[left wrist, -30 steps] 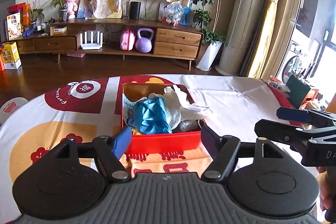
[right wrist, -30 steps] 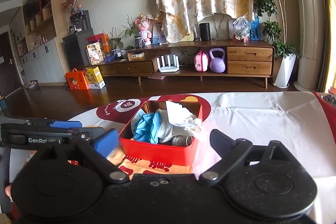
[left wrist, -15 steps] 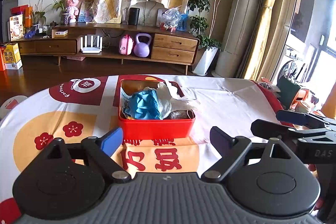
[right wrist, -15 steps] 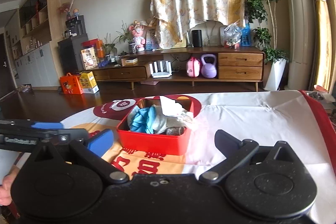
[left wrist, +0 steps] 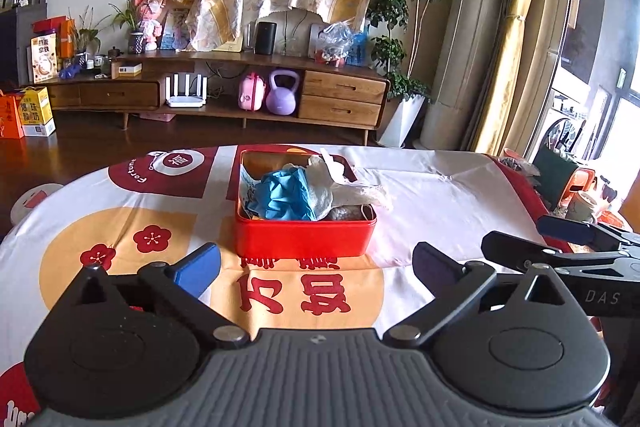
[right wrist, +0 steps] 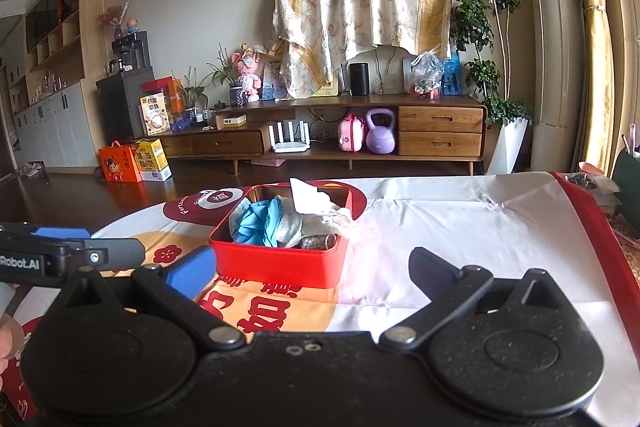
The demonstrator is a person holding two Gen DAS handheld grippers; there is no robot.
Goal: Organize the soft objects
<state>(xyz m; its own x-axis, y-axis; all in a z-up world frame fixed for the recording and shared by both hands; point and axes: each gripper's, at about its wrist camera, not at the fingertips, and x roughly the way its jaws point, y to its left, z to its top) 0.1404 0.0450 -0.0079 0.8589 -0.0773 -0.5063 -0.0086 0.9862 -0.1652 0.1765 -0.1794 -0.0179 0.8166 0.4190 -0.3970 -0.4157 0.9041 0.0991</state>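
With both tools hovering over the near edge of the table (left wrist: 440, 187), nothing is between either pair of fingers. My left gripper (left wrist: 316, 267) has just been opening and its jaws stand wide apart, empty. Just beyond it the red tin (left wrist: 304, 237) sits on the printed tablecloth (left wrist: 120, 211), clear of both blue pads. Inside the tin, left to right: a crumpled blue glove (left wrist: 286, 197), a white cloth (left wrist: 324, 183) spilling over the right rim, a small dark item at the near right corner, too small to identify. My right gripper (right wrist: 312, 267) has also been opening; jaws spread wide, empty, tin ahead and slightly left of centre in its view. The left tool's finger shows at the left edge of the right view, near but not touching. Far side: wooden TV cabinet (right wrist: 440, 123) with a purple kettlebell (right wrist: 380, 137).
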